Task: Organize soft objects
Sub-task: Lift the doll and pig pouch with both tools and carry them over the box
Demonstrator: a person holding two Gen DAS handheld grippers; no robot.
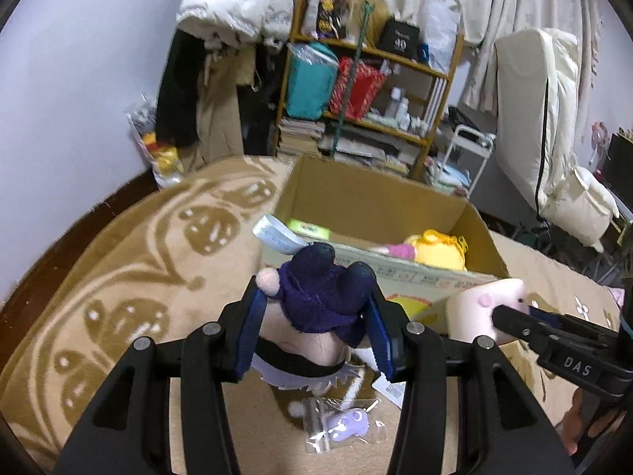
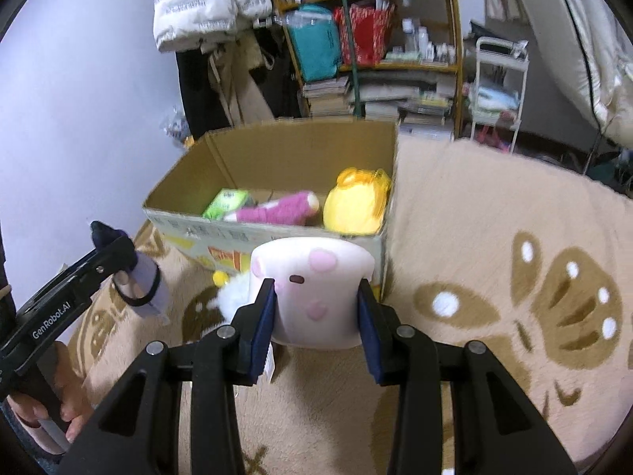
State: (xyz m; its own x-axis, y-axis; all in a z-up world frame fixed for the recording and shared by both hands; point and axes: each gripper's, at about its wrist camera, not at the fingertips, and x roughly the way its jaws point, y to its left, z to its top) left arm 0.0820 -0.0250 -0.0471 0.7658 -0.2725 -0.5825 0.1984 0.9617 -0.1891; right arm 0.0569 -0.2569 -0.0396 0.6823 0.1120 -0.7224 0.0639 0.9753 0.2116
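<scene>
While the left gripper (image 1: 316,316) clamps its blue-padded jaws on a plush doll (image 1: 320,297) with a dark purple felt-like garment and peach limbs, the right gripper (image 2: 316,316) squeezes a soft pale pink plush (image 2: 312,289) of rounded block shape, with darker pink spots and a small dark oval mark. Both toys hang just in front of an open cardboard box (image 2: 277,150), above a fluffy beige rug (image 2: 494,277) with brown leaf patterns. Inside the box lie a yellow rounded plush (image 2: 356,206), a fuzzy magenta roll (image 2: 277,209) and a green packet (image 2: 227,202). On the rug under the doll lies a clear zip bag (image 1: 340,423) with a small lilac figure. The left tool's arm carries the words "GenRobot.AI", the right one "DAS". Behind the box, a black box (image 1: 399,37) on the wooden shelf (image 1: 435,75) shows "40".
</scene>
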